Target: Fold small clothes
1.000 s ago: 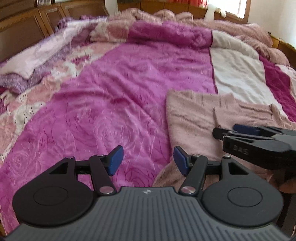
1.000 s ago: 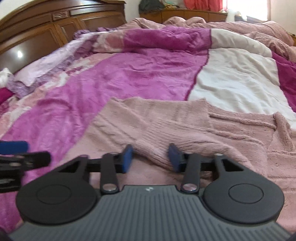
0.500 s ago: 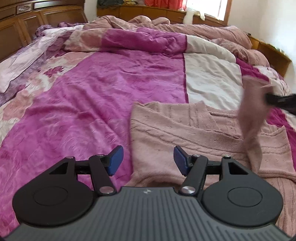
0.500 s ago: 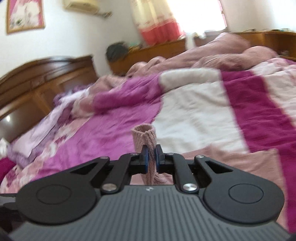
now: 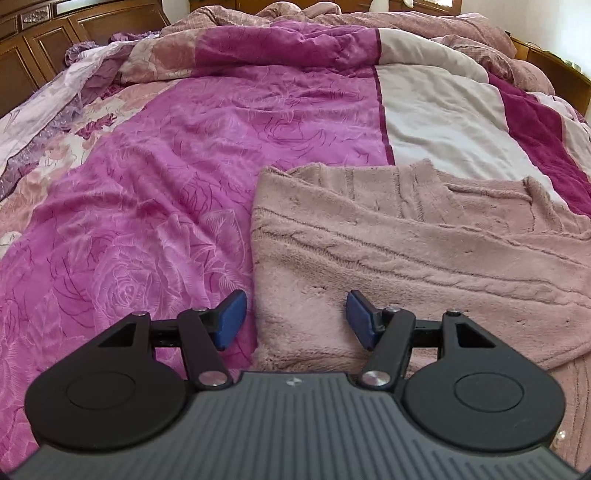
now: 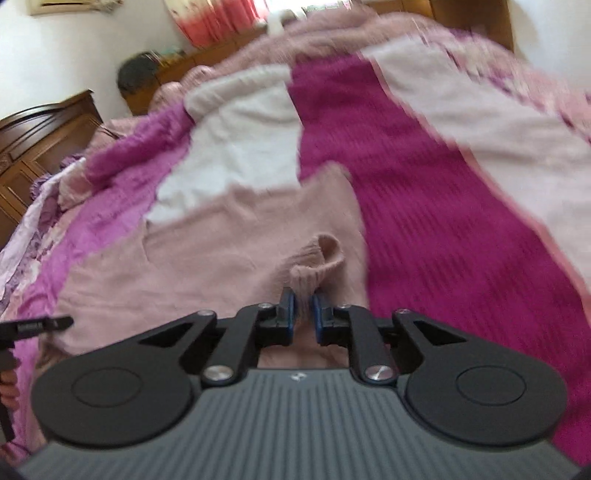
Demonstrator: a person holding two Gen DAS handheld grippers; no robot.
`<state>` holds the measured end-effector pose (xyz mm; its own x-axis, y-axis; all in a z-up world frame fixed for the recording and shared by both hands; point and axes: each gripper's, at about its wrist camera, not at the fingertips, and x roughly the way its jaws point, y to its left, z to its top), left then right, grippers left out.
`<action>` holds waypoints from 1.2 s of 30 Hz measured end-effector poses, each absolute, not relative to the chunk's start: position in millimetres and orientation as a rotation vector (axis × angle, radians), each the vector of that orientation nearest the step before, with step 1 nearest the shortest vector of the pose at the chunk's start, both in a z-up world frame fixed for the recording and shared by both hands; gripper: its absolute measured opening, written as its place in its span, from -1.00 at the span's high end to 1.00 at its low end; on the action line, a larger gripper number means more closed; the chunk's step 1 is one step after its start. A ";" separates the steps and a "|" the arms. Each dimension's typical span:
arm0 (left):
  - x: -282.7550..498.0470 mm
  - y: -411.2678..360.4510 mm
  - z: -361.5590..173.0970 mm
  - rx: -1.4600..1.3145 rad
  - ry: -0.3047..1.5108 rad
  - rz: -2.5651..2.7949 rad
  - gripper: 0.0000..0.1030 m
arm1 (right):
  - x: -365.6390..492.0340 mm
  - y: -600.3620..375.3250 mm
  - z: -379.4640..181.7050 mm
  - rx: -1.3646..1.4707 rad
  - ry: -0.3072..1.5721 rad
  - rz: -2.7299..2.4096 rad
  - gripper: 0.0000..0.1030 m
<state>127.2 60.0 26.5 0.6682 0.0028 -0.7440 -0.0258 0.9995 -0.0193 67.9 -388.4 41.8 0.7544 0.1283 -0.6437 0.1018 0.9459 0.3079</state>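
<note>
A dusty pink knit sweater (image 5: 424, 258) lies flat on the bed, its left edge in front of my left gripper (image 5: 293, 317). The left gripper is open and empty, low over the sweater's near left corner. In the right wrist view the sweater (image 6: 207, 258) spreads to the left. My right gripper (image 6: 303, 314) has its jaws close together on the ribbed sleeve cuff (image 6: 317, 266), which bulges up between the pads. The view is blurred. The left gripper's tip (image 6: 33, 326) shows at the left edge.
The bed is covered by a magenta, pink and white quilt (image 5: 184, 184). A wooden headboard (image 5: 44, 40) stands at the far left. A rumpled pink blanket (image 5: 424, 26) lies at the back. A wooden side rail (image 5: 554, 70) runs on the right.
My right gripper closed on the sleeve cuff, lifted it, and has now carried it down over the sweater body. My left gripper shifted right, toward the sweater's near left corner, and stayed open.
</note>
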 end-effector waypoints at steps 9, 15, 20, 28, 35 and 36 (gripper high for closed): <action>128.6 56.2 29.8 0.022 0.823 0.034 -0.44 | 62.1 -393.8 67.0 0.270 0.615 0.050 -0.21; 121.0 46.8 37.7 0.035 0.800 -0.013 -0.44 | 104.4 -379.8 55.2 0.191 0.664 0.121 -0.18; 118.4 40.2 42.6 0.049 0.769 -0.041 -0.44 | 124.8 -370.8 32.0 0.115 0.764 0.104 -0.04; 125.8 40.0 33.6 0.008 0.760 -0.059 -0.44 | 108.1 -363.8 49.3 0.058 0.693 0.131 0.78; 136.9 34.3 16.7 0.068 0.695 0.037 -0.44 | 112.4 -371.8 72.9 0.045 0.547 0.072 0.79; 139.5 34.2 13.5 0.070 0.698 0.050 -0.44 | 118.4 -373.8 65.6 0.052 0.577 0.066 0.78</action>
